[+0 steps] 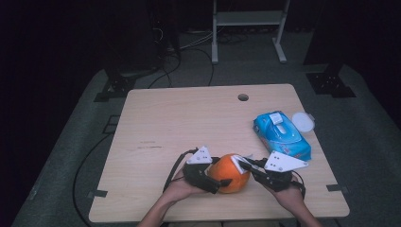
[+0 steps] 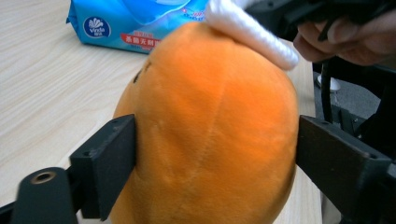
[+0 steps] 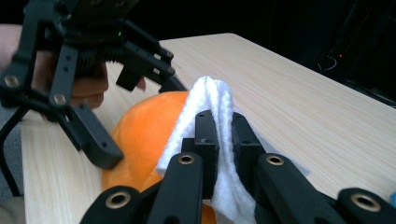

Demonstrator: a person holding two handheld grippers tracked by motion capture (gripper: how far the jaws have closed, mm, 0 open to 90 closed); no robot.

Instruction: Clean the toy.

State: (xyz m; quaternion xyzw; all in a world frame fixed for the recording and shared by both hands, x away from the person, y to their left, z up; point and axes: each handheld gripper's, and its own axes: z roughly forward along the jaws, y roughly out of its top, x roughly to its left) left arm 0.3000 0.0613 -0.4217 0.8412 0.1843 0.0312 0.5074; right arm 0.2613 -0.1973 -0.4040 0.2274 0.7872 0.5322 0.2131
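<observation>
Wiping in hand — right gripper [image 3: 219, 140] pinches a white wipe [image 3: 210, 100] against the orange plush fruit [image 2: 210, 135]; left gripper [image 2: 215, 158] spread wide, jaws bracketing it — next, steady strokes across.

"Vinda" logo on blue wipes pack [image 2: 126, 23]

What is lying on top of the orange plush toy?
A folded white wipe, pinched by the right gripper, rests on the orange plush toy. The patch beneath the wipe is covered.
</observation>
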